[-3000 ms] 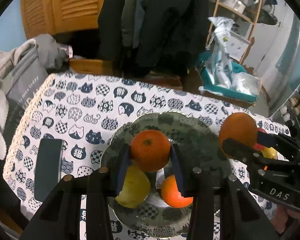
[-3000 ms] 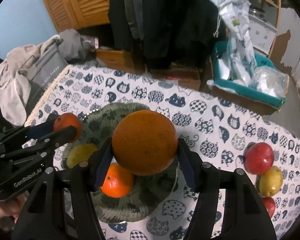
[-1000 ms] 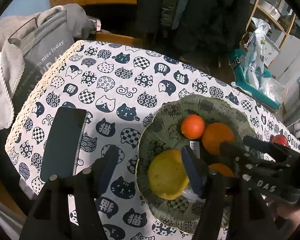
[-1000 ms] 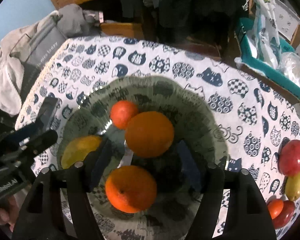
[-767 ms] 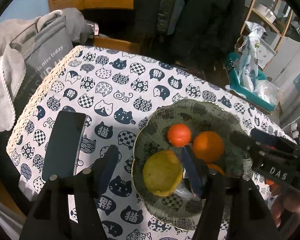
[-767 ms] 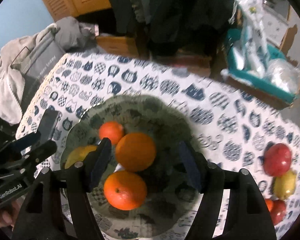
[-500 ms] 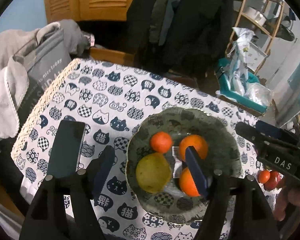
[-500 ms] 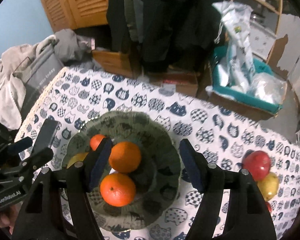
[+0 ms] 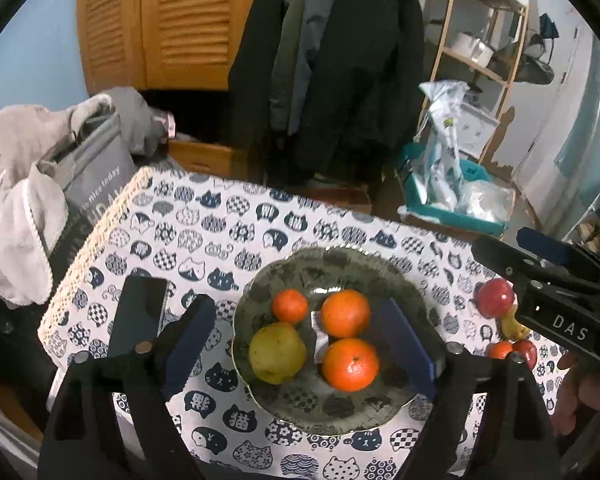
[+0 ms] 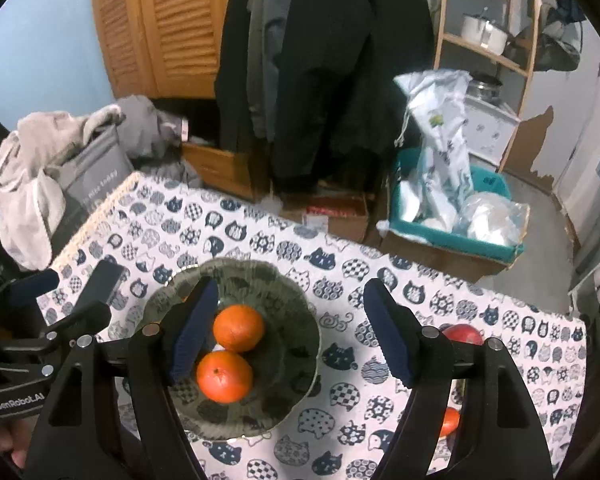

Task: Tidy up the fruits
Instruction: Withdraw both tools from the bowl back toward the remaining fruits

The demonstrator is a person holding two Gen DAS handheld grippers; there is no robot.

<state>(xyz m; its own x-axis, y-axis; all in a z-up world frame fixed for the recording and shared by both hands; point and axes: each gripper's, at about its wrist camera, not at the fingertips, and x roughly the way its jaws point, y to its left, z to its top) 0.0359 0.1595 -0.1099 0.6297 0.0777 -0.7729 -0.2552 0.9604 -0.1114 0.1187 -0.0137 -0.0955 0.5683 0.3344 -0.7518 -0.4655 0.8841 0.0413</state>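
Note:
A dark patterned plate [image 9: 332, 400] on the cat-print tablecloth holds a small orange [image 9: 289, 306], two larger oranges [image 9: 345, 313] [image 9: 350, 364] and a yellow pear [image 9: 277, 352]. My left gripper [image 9: 300, 344] is open and empty, raised above the plate. My right gripper [image 10: 290, 332] is open and empty, raised over the plate's right side [image 10: 296, 360]; two oranges [image 10: 238, 328] [image 10: 224, 376] show there. A red apple [image 9: 495, 298], a yellow fruit [image 9: 512, 326] and small red and orange fruits [image 9: 512, 350] lie on the cloth to the right.
A dark phone [image 9: 139, 316] lies on the cloth left of the plate. A grey bag and clothes [image 9: 40, 184] sit off the table's left edge. A teal bin with bags [image 9: 452, 196] stands on the floor behind. Coats hang at the back.
Both grippers have let go of their oranges into the plate and have risen and drawn back. The plate now looks smaller and more of the table shows.

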